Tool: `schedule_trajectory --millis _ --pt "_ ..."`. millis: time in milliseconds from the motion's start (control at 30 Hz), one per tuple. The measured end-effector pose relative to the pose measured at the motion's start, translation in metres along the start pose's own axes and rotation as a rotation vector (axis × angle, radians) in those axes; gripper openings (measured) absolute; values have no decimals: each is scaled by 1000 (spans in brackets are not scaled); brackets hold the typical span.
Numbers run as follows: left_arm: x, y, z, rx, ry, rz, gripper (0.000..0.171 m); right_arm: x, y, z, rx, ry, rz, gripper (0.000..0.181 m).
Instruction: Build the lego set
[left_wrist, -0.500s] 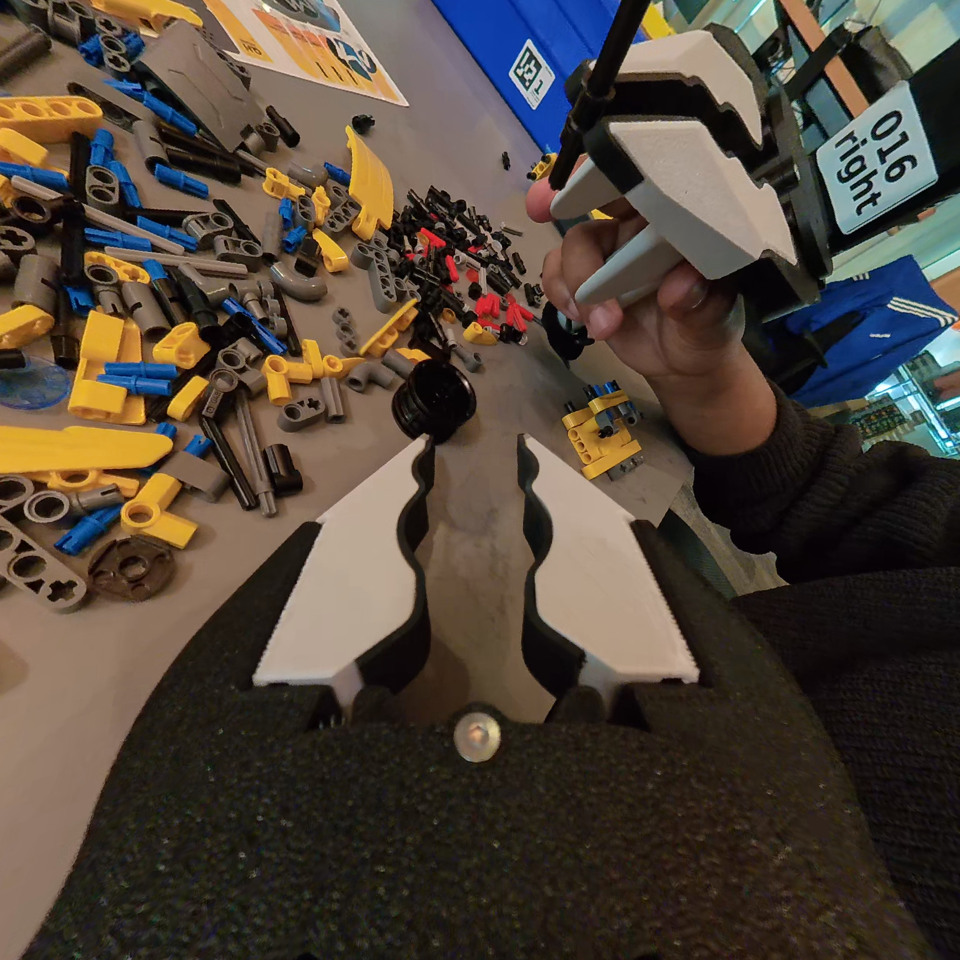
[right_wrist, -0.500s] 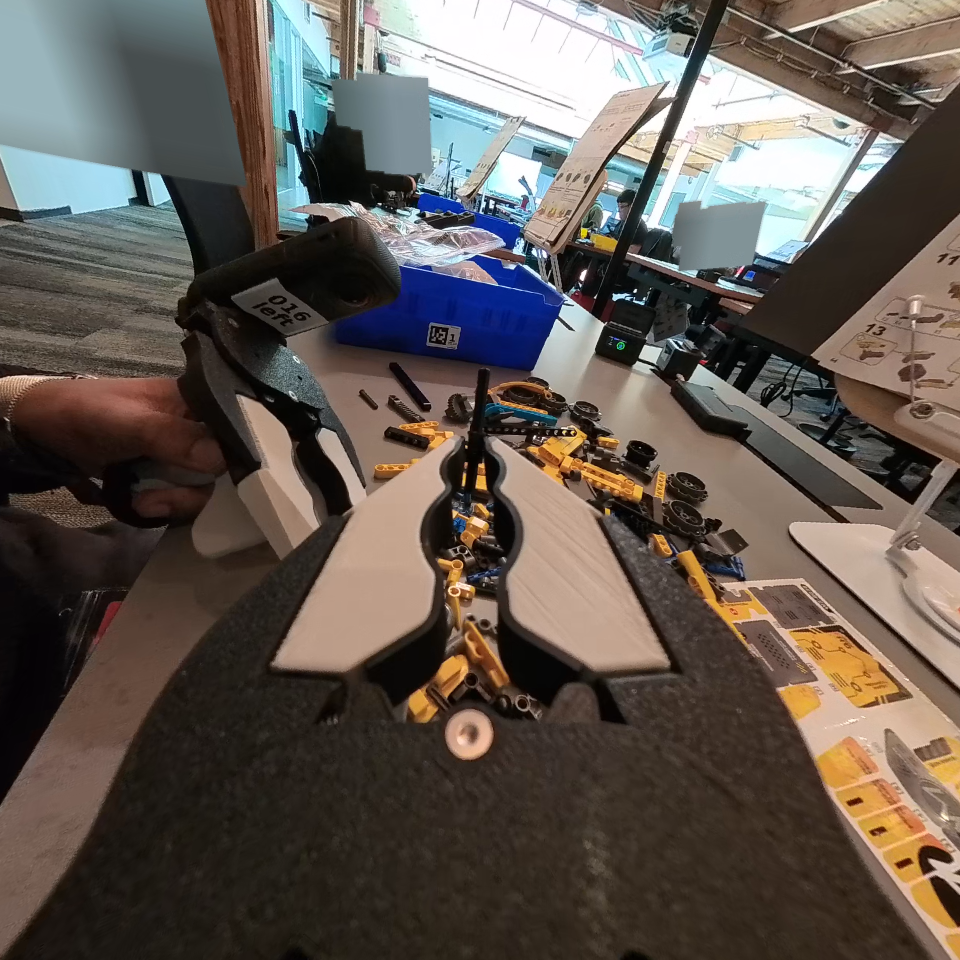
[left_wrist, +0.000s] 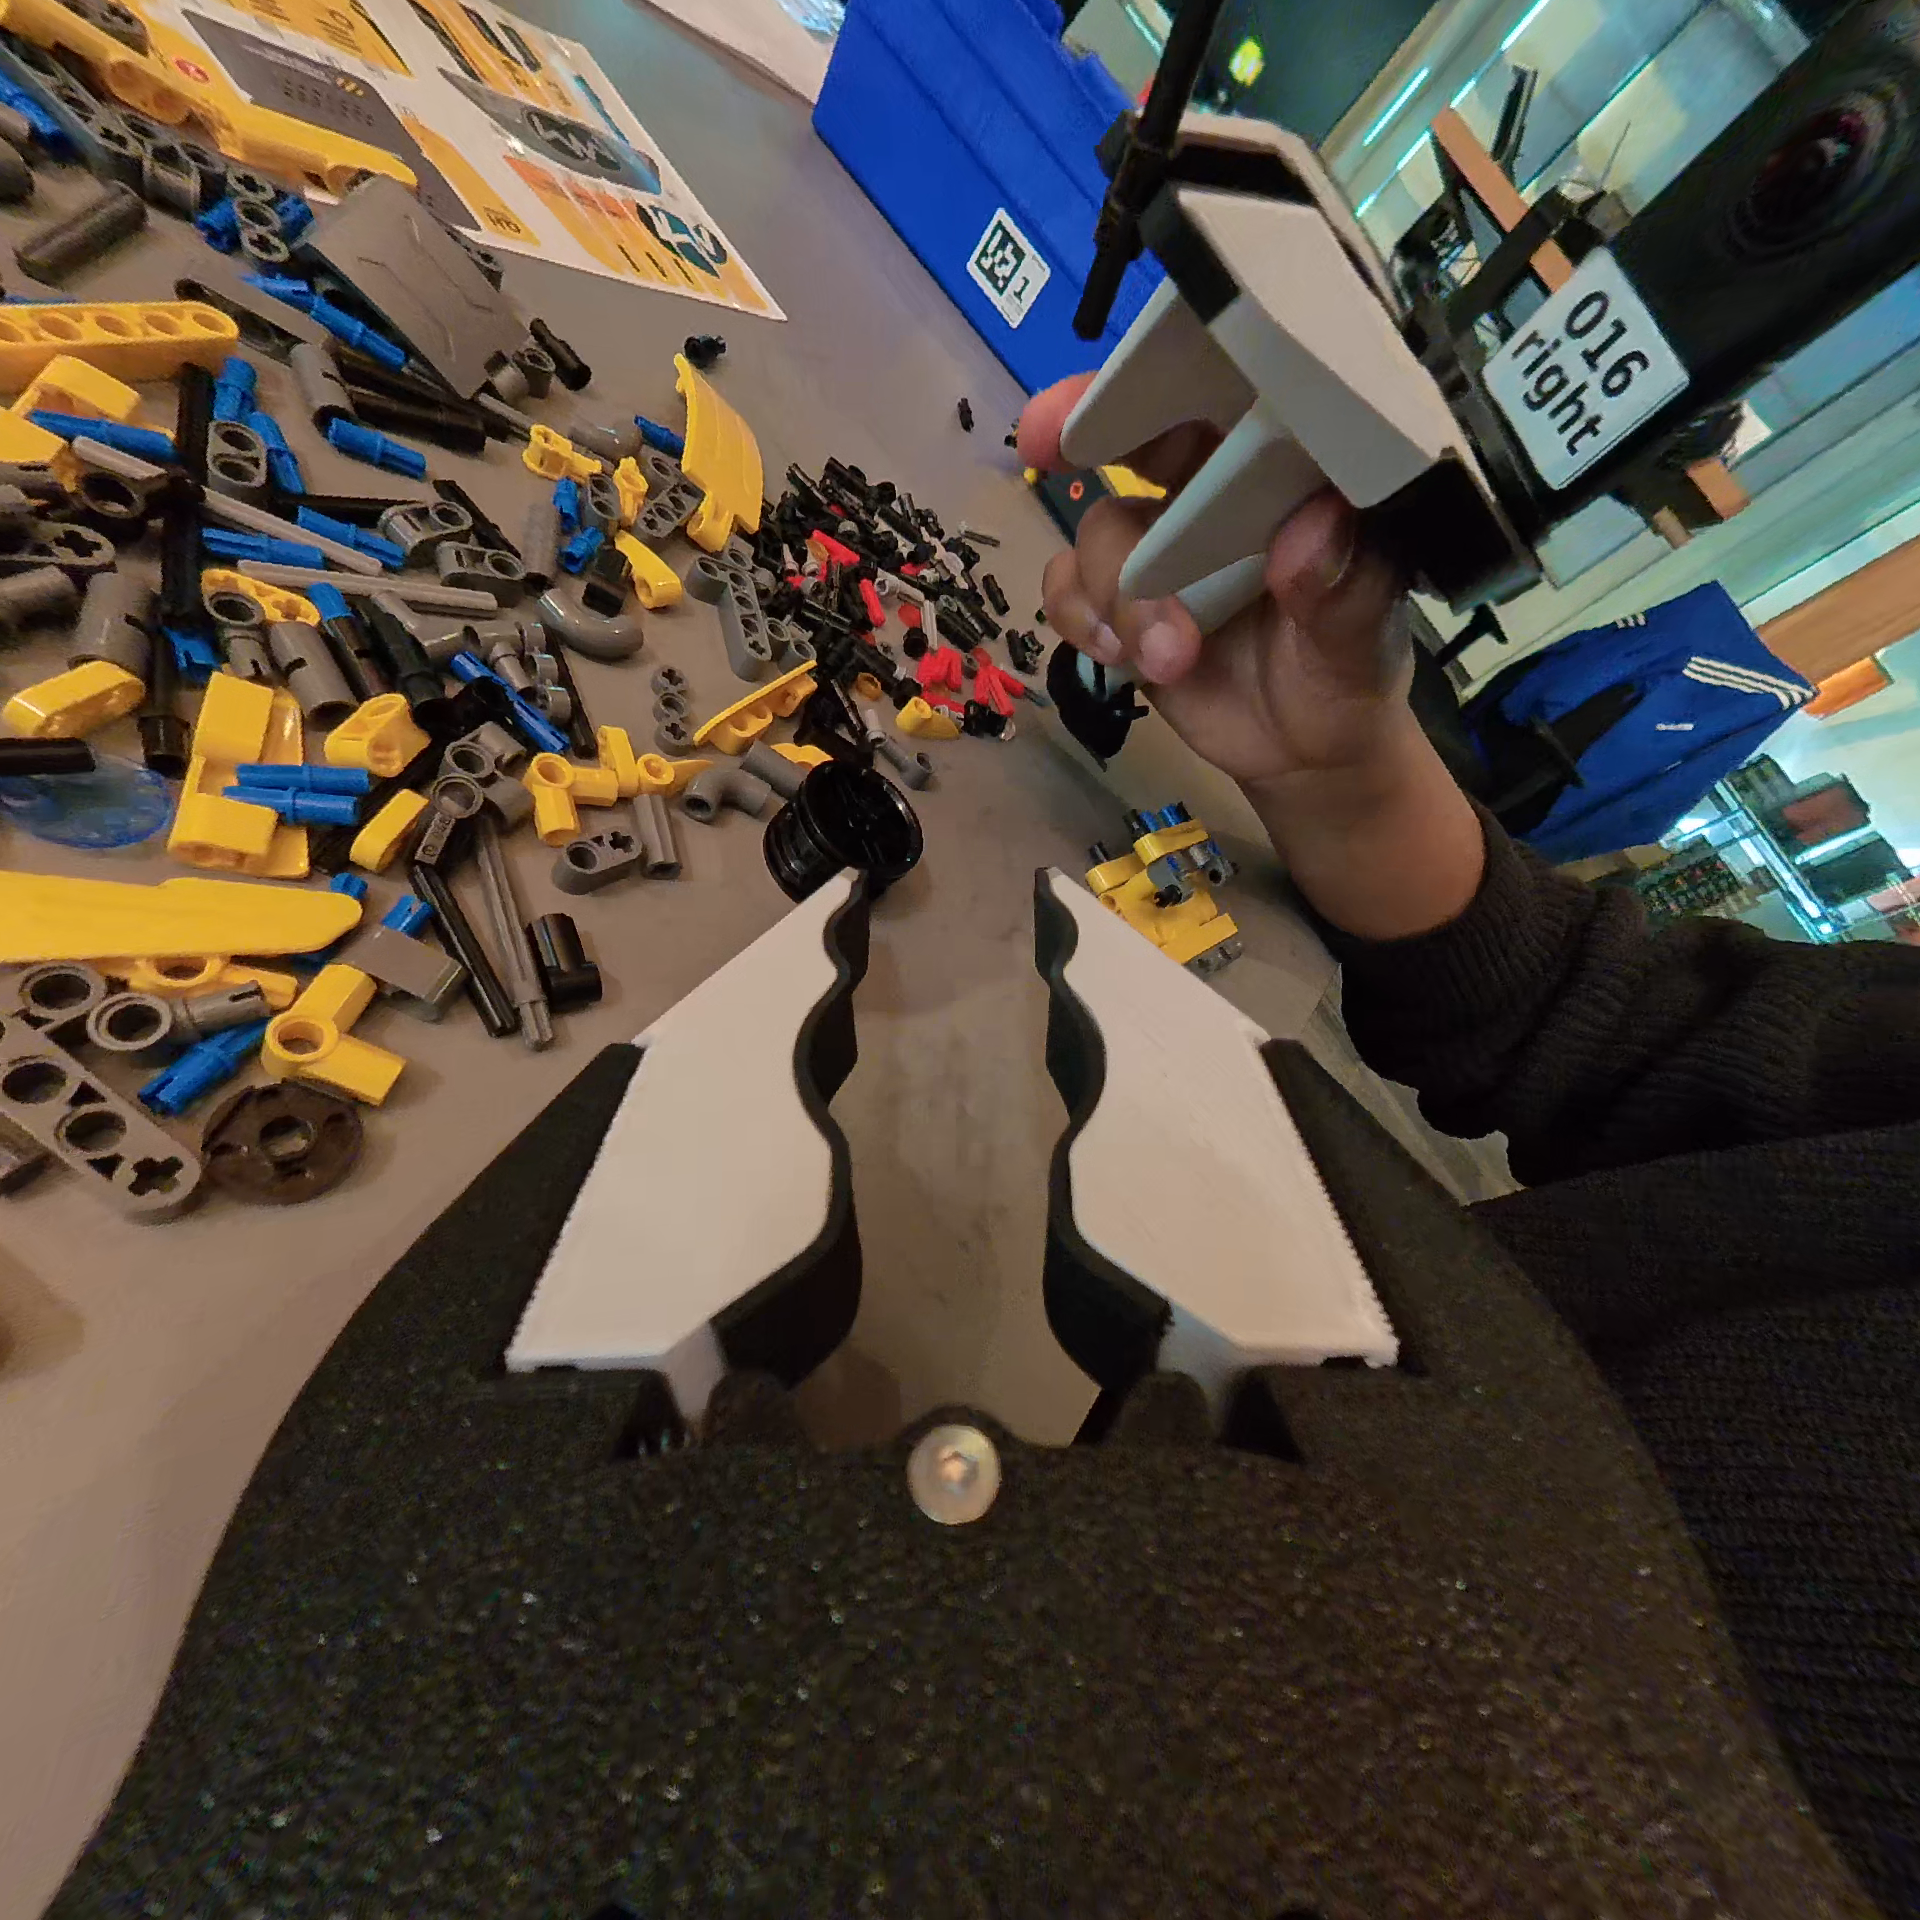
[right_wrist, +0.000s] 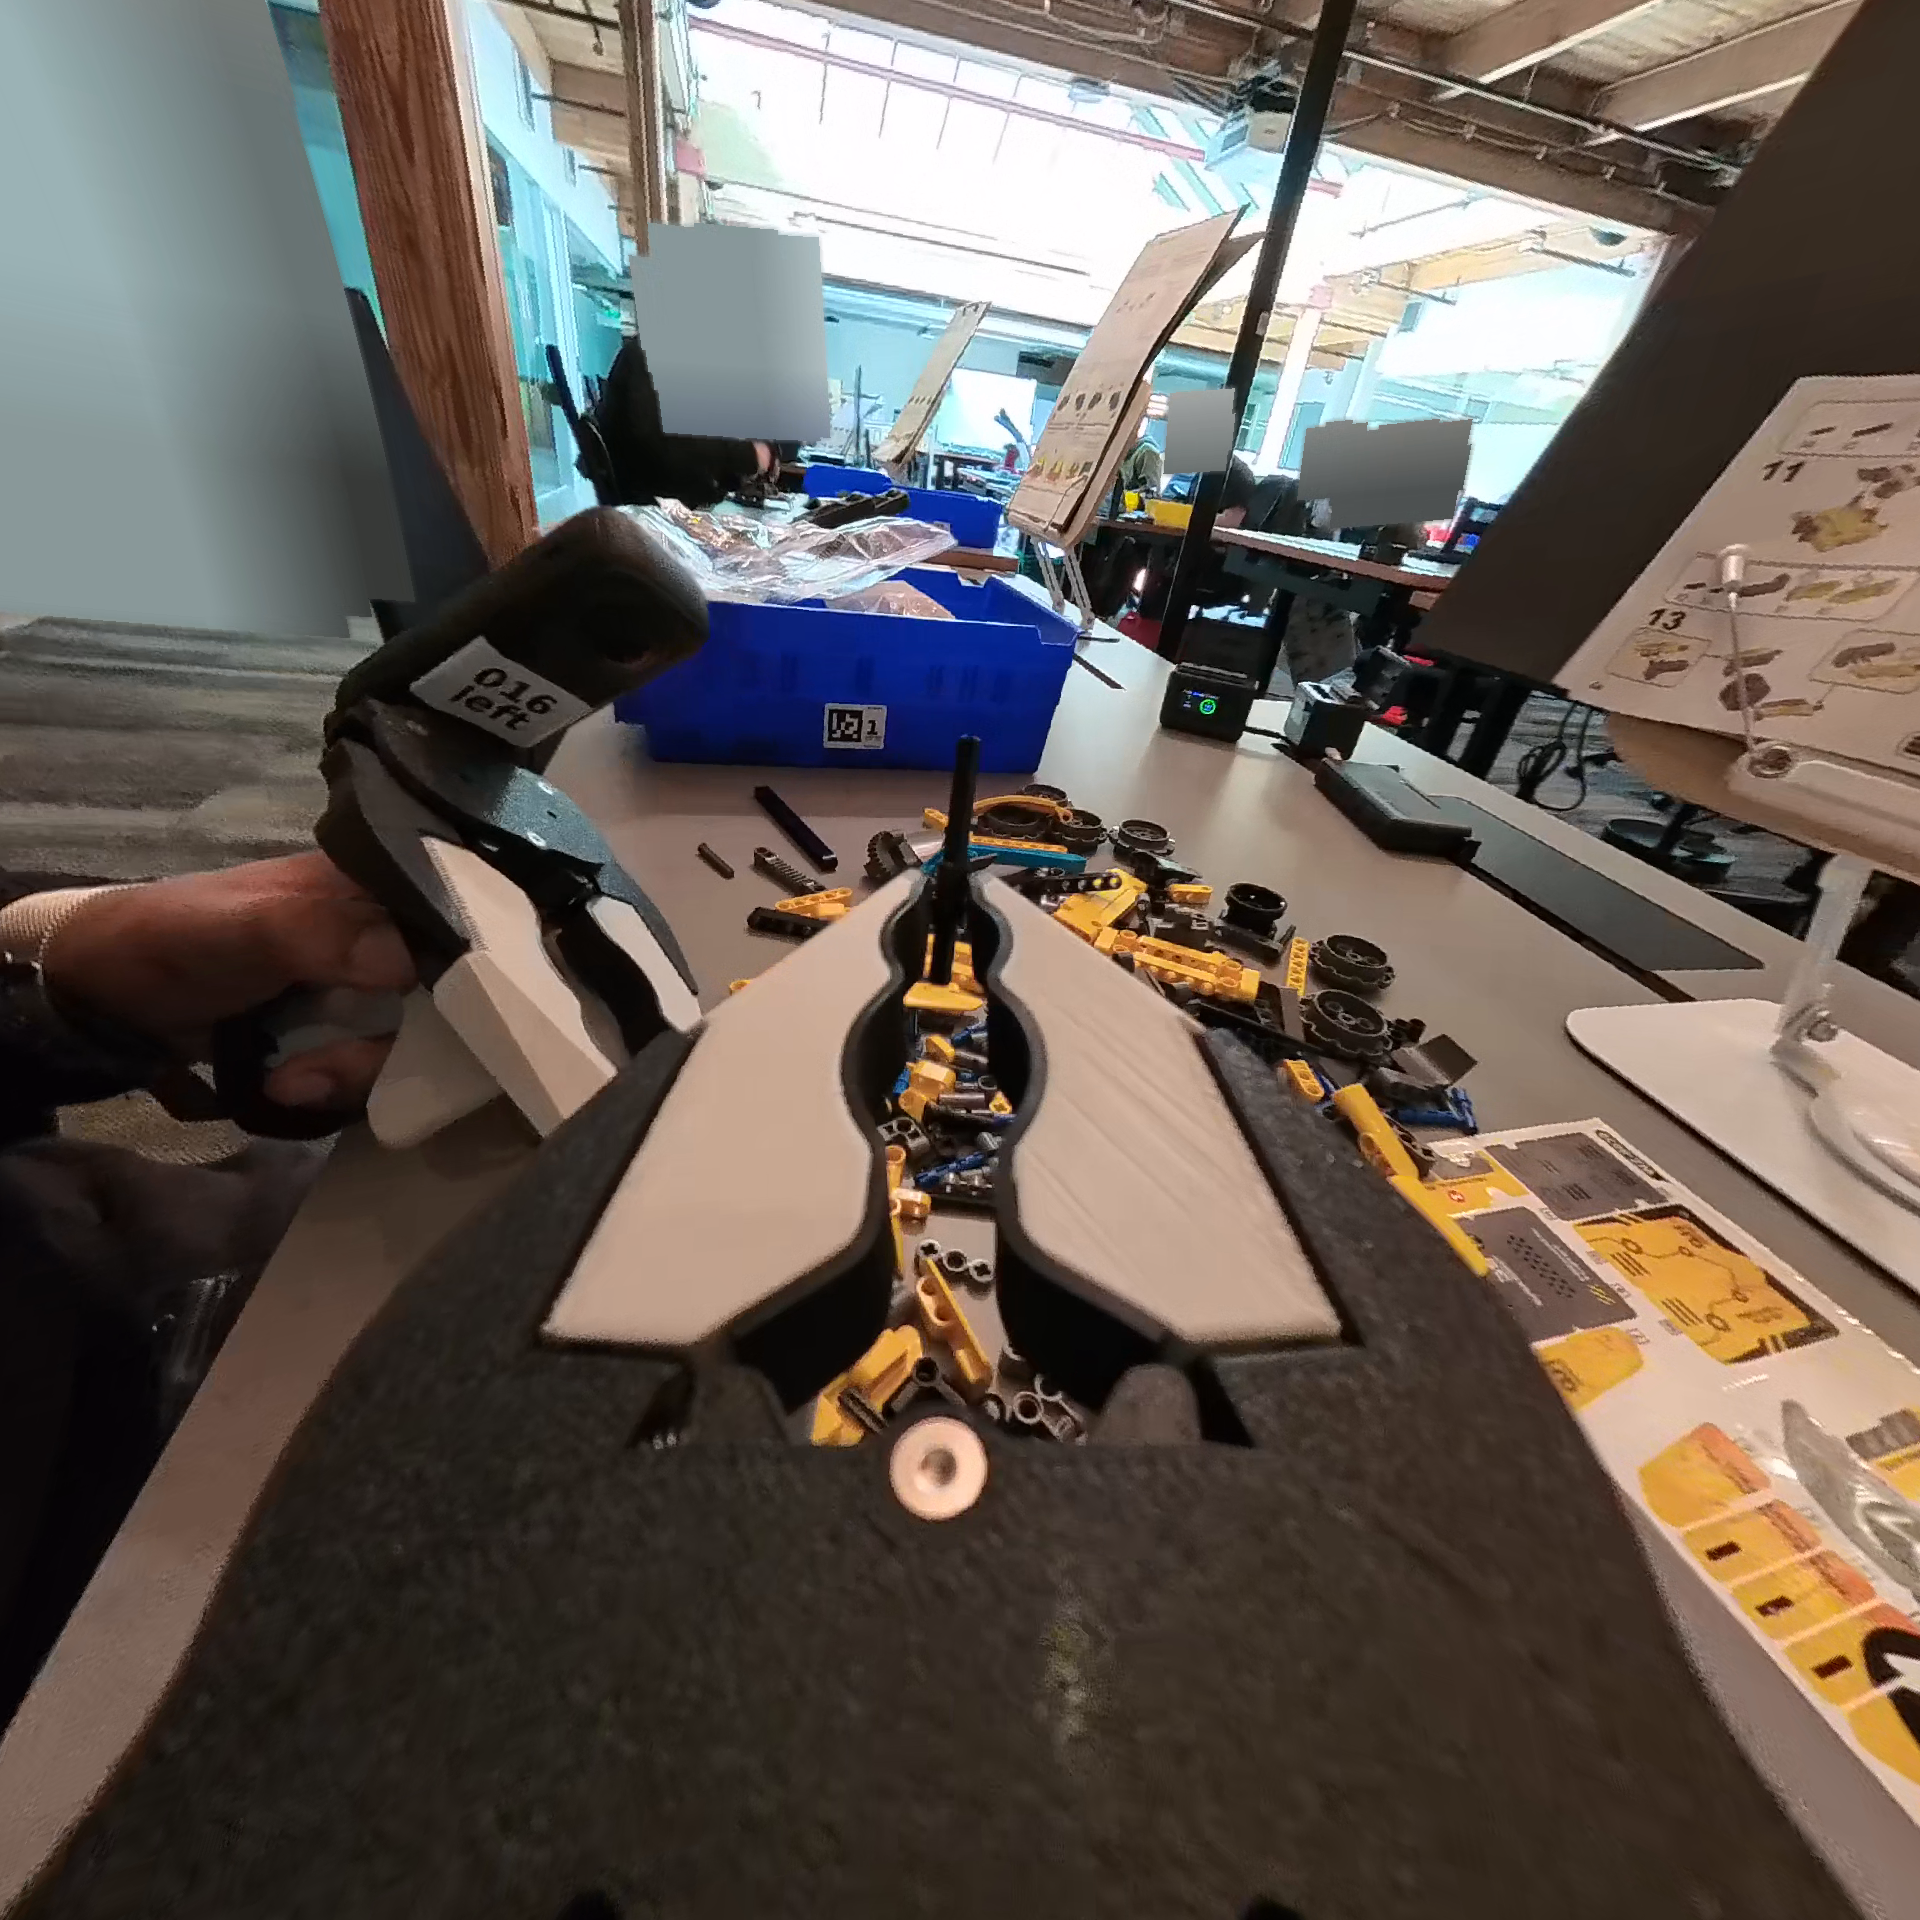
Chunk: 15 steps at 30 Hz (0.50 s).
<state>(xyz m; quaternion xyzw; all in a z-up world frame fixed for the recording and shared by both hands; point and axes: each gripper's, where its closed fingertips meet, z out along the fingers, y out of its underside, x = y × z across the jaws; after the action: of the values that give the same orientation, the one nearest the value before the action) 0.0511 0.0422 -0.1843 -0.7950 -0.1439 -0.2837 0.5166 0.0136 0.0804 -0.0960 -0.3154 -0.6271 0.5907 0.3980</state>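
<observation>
My right gripper (right_wrist: 951, 914) jaws clamped on black axle (right_wrist: 961, 821), held upright. My left gripper (left_wrist: 951, 904) jaws apart, empty; black wheel (left_wrist: 844, 840) touching left tip, above bench (left_wrist: 935, 416).

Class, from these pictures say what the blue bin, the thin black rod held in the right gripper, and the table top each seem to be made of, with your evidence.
Blue bin: moulded plastic, slightly glossy, with ribbed walls.
Black rod, clamped in the right gripper: probably hard plastic, dull sheen, like the building pieces around it.
Table top: smooth grey matte surface, perhaps laminate; cannot tell for sure.
</observation>
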Motion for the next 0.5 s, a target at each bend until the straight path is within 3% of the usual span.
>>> schedule_trajectory --millis 333,500 --pt "3 -10 -5 65 -17 32 31 -12 0 3 20 -71 46 7" --pt "28 -43 -17 262 82 95 31 -30 -29 -6 195 -262 285 7"
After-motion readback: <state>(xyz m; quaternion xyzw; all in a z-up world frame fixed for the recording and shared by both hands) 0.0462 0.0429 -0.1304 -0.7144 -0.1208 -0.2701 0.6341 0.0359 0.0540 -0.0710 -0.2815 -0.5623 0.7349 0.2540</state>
